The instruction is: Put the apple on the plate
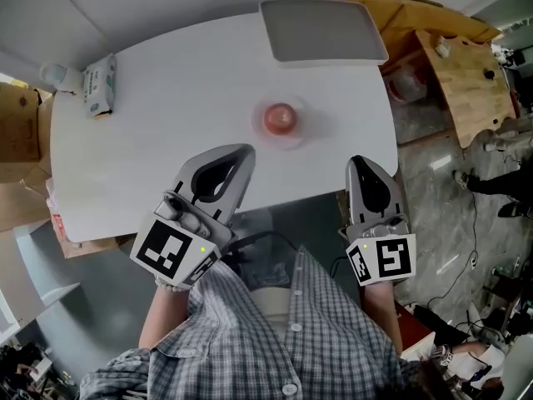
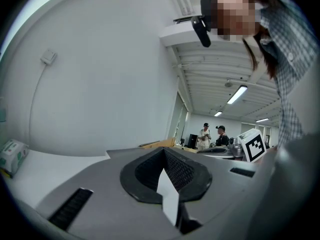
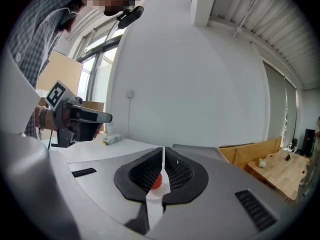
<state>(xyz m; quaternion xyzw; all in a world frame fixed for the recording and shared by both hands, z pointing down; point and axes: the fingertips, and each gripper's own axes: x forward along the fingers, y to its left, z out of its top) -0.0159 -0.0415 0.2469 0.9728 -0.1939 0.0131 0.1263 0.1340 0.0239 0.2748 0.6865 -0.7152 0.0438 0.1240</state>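
The apple point(image 1: 280, 118) sits on a small clear plate point(image 1: 257, 126) a little above the middle of the head view, on the white table point(image 1: 158, 148). Nothing is touching it. In the right gripper view the apple point(image 3: 156, 181) shows as a red patch through the hollow between the jaws, low in the centre of the frame and well beyond them.

The left gripper point(image 1: 243, 151) hangs over the table's near edge, lower left of the plate, with its tip pointing towards it. In its own view the left gripper point(image 2: 163, 151) has its jaws brought together at the tip, with nothing held. Only white table surface shows through the wedge below.

The right gripper point(image 1: 359, 162) is at the lower right of the plate, just off the table's near right corner. The right gripper point(image 3: 163, 150) has its jaws closed to a hairline slit and grips nothing.

A grey tray point(image 1: 323, 30) lies at the top centre of the head view on the table's far edge. A packet of tissues point(image 1: 100, 86) lies at the upper left. A wooden bench point(image 1: 462, 77) stands at the upper right, clear of the table.
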